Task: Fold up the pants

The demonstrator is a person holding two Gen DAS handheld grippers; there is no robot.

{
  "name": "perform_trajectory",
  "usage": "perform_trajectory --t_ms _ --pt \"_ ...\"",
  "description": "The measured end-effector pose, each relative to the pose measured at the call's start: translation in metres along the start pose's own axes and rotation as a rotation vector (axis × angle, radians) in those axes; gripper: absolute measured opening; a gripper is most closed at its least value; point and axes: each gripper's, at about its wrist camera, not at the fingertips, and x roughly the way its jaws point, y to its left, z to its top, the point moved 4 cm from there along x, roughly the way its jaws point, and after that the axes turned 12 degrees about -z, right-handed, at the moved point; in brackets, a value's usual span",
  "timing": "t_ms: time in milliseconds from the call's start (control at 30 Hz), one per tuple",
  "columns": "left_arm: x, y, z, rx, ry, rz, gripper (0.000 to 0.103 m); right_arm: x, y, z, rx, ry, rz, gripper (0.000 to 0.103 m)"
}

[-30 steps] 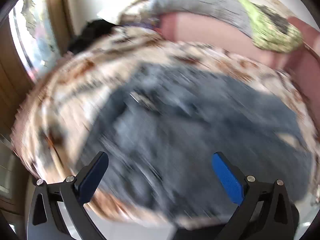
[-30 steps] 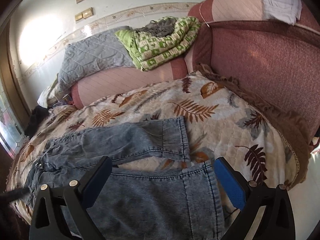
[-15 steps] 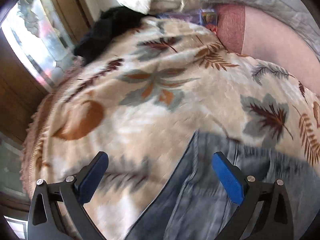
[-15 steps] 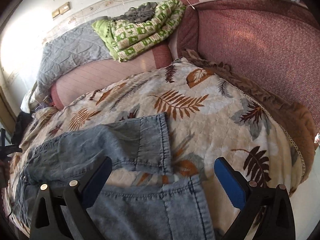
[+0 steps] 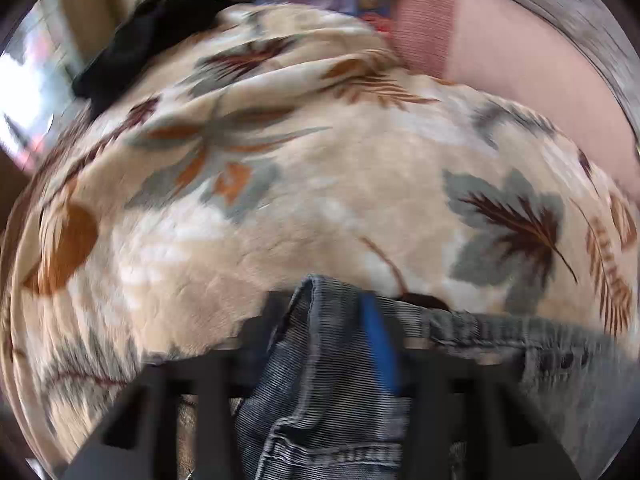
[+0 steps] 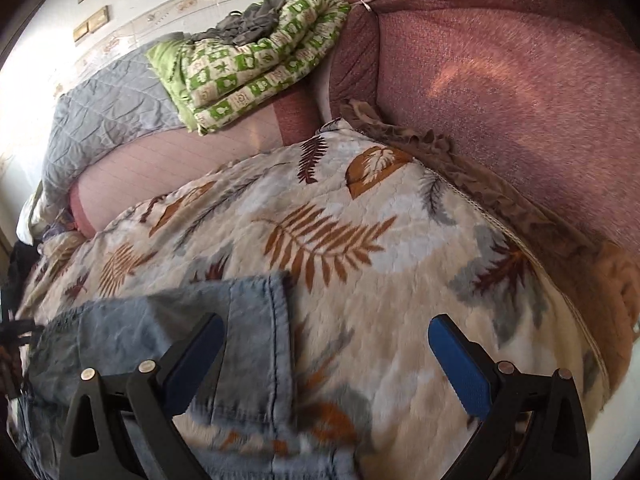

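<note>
Spread over the leaf-print blanket [image 6: 360, 216], the jeans [image 6: 168, 332] lie flat while my left gripper [image 5: 324, 328] is closing on their waistband corner and my right gripper [image 6: 324, 344] hovers wide apart beside a leg hem, which I judge needs pinching next for the first fold.

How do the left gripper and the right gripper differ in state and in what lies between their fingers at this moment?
The left gripper has its jaws nearly together and closing, with a bunched fold of the jeans between them; the right gripper stands wide open and grips nothing. The left sits at the thick banded edge of the jeans, while the right hangs over a leg hem and bare blanket. Both have blue pads on black fingers.
</note>
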Motion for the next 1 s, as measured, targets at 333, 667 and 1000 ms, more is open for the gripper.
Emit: perform_trajectory --t_ms 333,667,1000 --pt "-0.001 -0.01 -0.005 0.082 -0.004 -0.019 0.016 0.087 0.018 0.033 0.062 0.216 0.214 0.086" --pt "-0.012 -0.01 -0.004 0.08 -0.038 -0.024 0.012 0.144 0.076 0.021 -0.056 0.351 0.147 0.042" --pt "-0.108 -0.013 0.012 0.063 -0.19 -0.162 0.012 0.069 0.057 0.069 -0.012 0.219 0.228 0.015"
